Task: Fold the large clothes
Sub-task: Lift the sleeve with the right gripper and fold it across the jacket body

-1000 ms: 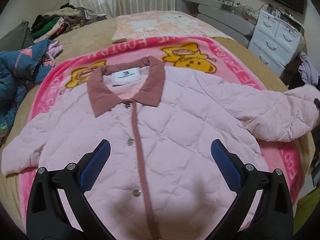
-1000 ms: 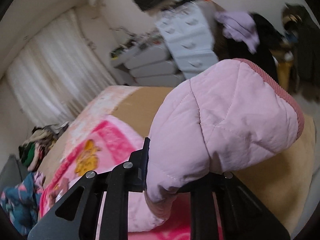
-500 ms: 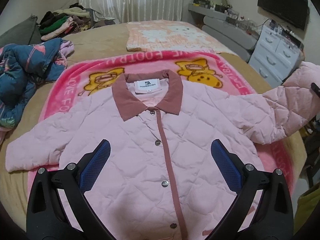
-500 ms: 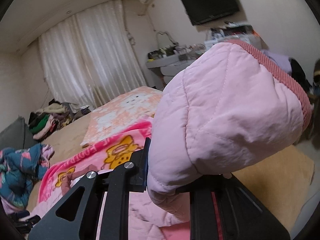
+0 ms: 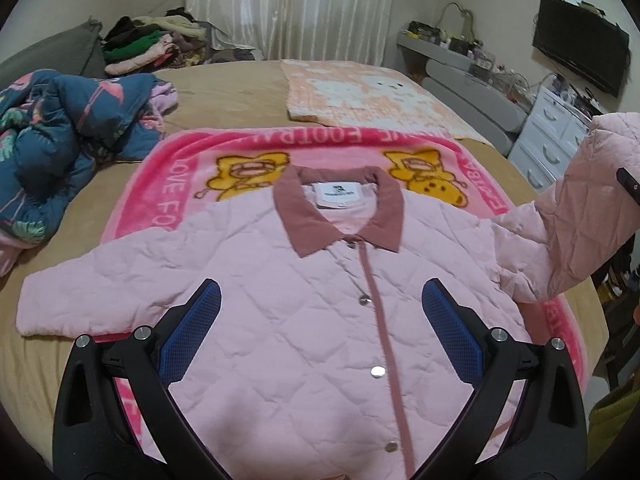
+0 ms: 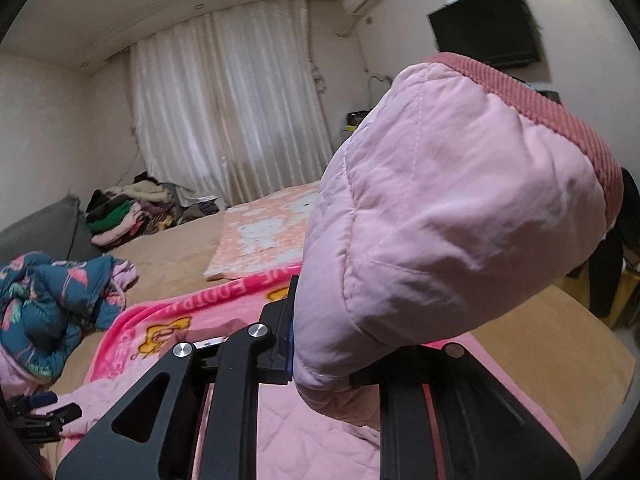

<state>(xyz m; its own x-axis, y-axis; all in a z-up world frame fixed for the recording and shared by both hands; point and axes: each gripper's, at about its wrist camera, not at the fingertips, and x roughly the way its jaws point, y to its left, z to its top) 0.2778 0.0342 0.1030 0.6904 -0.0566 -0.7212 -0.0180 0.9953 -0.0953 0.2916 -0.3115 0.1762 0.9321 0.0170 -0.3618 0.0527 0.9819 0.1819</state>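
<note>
A pink quilted jacket (image 5: 304, 312) with a dusty-rose collar lies face up, snapped shut, on a pink cartoon blanket (image 5: 256, 148) on the bed. My left gripper (image 5: 320, 320) is open and empty, hovering over the jacket's lower front. My right gripper (image 6: 324, 364) is shut on the jacket's right sleeve (image 6: 448, 216) near its ribbed cuff and holds it raised off the bed. The lifted sleeve also shows in the left wrist view (image 5: 576, 208) at the right edge. The left sleeve (image 5: 80, 296) lies flat, stretched out.
A blue patterned quilt (image 5: 60, 148) is heaped at the left. A peach blanket (image 5: 368, 96) lies beyond the pink one. Piled clothes (image 5: 152, 44) sit at the far left by the curtain. White drawers (image 5: 560, 136) and a TV (image 5: 580, 52) stand at the right.
The right gripper has lifted the sleeve higher and swung it inward toward the jacket body. The left gripper has pulled back and tilted up, staying open.
</note>
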